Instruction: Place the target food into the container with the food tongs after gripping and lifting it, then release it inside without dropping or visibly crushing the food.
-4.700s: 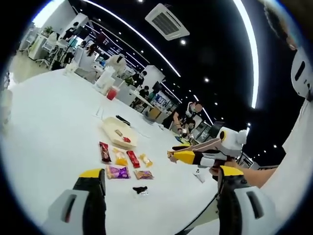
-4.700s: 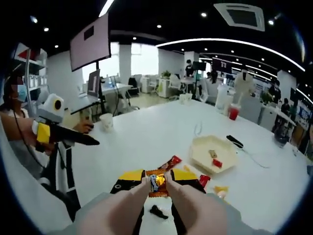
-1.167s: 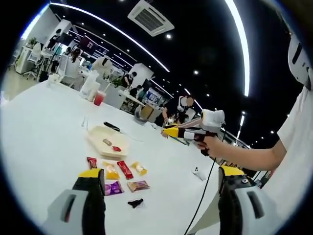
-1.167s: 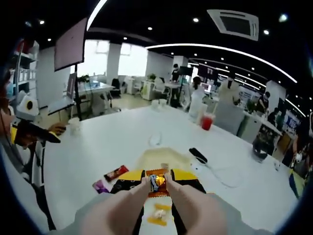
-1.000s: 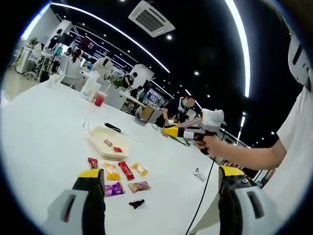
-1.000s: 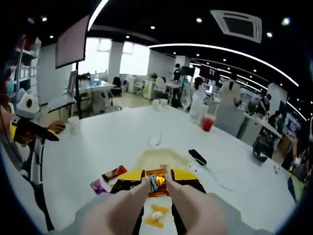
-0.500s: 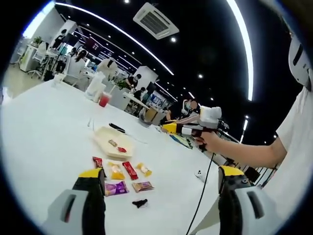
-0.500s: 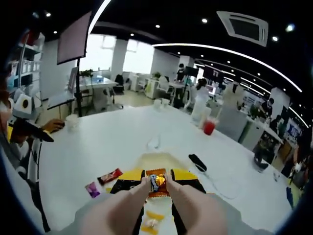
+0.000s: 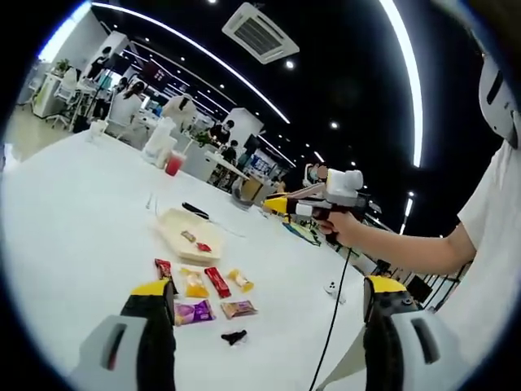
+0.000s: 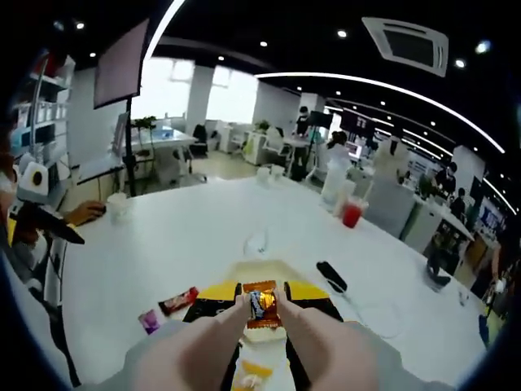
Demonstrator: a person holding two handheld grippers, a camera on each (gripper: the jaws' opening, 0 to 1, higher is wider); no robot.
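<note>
Carrying the orange-wrapped snack (image 10: pixel 261 304) clamped between its tong tips, the right gripper (image 10: pixel 261 308) has eased forward over the last second, and the cream tray (image 10: pixel 262 270) now sits just past the tips at twelve o'clock; release looks close, judging by that; in the left gripper view the left gripper (image 9: pixel 264 314) hangs with jaws wide apart, holding nothing; the tray (image 9: pixel 173 230) there already holds two small wrapped pieces (image 9: pixel 196 242); six packets (image 9: pixel 205 290) lie on the white table (image 9: pixel 73 220) at its six o'clock.

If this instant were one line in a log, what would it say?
right gripper: shut on snack, above tray | left gripper: open, idle | table: six snacks left
</note>
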